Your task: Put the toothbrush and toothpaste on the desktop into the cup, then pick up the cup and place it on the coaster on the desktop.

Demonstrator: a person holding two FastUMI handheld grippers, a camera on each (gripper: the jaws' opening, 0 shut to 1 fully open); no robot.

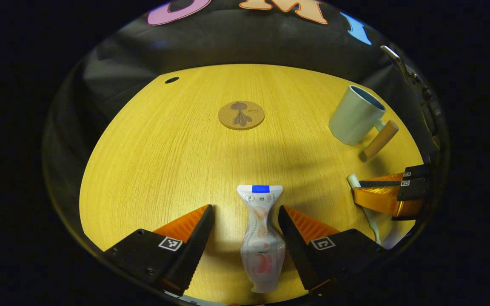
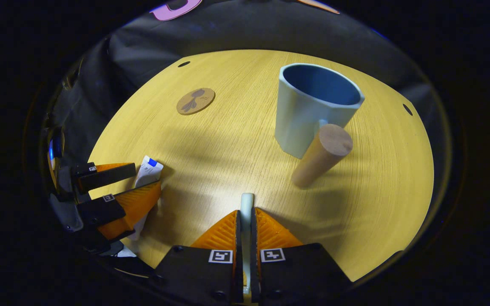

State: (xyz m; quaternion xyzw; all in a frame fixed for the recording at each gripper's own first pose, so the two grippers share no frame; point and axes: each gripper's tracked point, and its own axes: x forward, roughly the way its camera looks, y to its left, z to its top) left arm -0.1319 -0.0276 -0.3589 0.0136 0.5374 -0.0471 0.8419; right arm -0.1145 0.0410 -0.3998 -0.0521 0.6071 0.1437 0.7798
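Note:
A white toothpaste tube [image 1: 262, 238] lies on the wooden table [image 1: 164, 161], blue-marked end pointing away. My left gripper [image 1: 245, 209] is open and straddles the tube, with a gap on each side. My right gripper [image 2: 247, 212] is shut on the slim white toothbrush [image 2: 247, 202], whose end pokes out past the fingertips. The pale blue cup [image 2: 309, 114] stands upright just ahead of it, wooden handle [image 2: 323, 155] pointing toward me. The round cork coaster [image 1: 241, 114] lies farther back. The left gripper view also has the cup [image 1: 355, 114], right gripper [image 1: 381, 191] and toothbrush [image 1: 353, 180] at right.
The table is round-edged with small dark holes near its rim [image 1: 171, 80] [image 2: 407, 109]. Black cloth hangs behind it. A metal clamp [image 1: 402, 63] sticks up at the far right edge. From the right gripper view, the left gripper [image 2: 130, 178] and toothpaste [image 2: 149, 168] are at left.

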